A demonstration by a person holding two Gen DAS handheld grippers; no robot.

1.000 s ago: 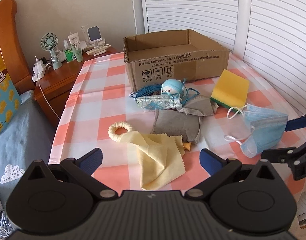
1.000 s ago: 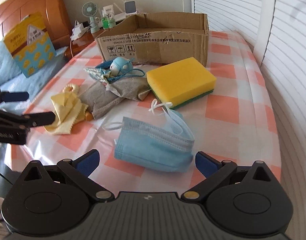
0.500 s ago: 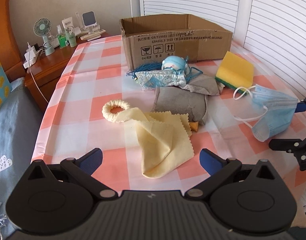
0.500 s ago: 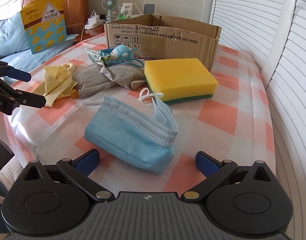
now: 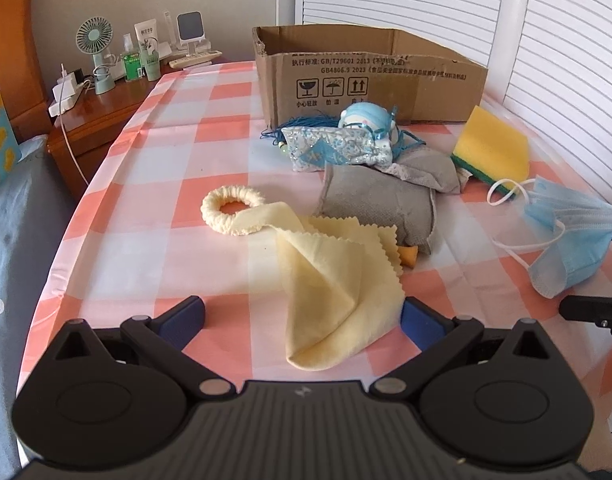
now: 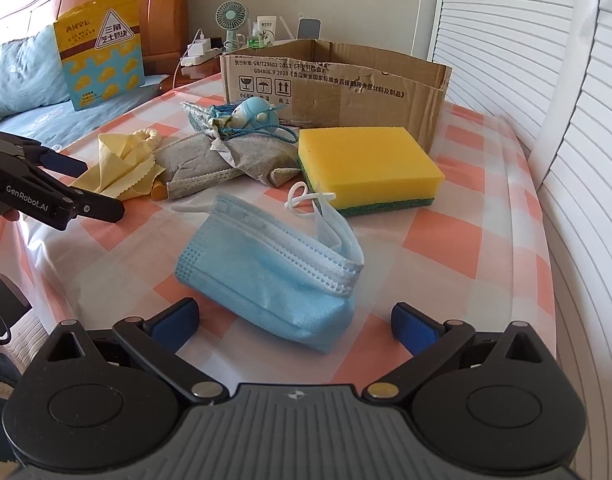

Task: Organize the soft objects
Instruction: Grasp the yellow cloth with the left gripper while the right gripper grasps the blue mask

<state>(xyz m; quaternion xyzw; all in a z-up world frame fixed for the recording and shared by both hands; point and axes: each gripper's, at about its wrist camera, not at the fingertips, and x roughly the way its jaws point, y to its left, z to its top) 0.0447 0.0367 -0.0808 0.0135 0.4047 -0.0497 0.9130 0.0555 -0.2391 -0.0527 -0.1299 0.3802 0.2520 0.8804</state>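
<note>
The left gripper (image 5: 302, 314) has its jaws spread apart, flanking the near end of the pale yellow zigzag-edged cloth (image 5: 334, 280) on the pink-and-white checked tablecloth (image 5: 166, 200). The right gripper (image 6: 294, 320) is likewise spread wide, either side of the folded light blue disposable face mask (image 6: 274, 272). Behind the mask lie the yellow sponge with green scouring base (image 6: 366, 164) and a grey fabric pouch (image 6: 222, 160). The open brown cardboard box (image 6: 338, 80) stands farthest back.
</note>
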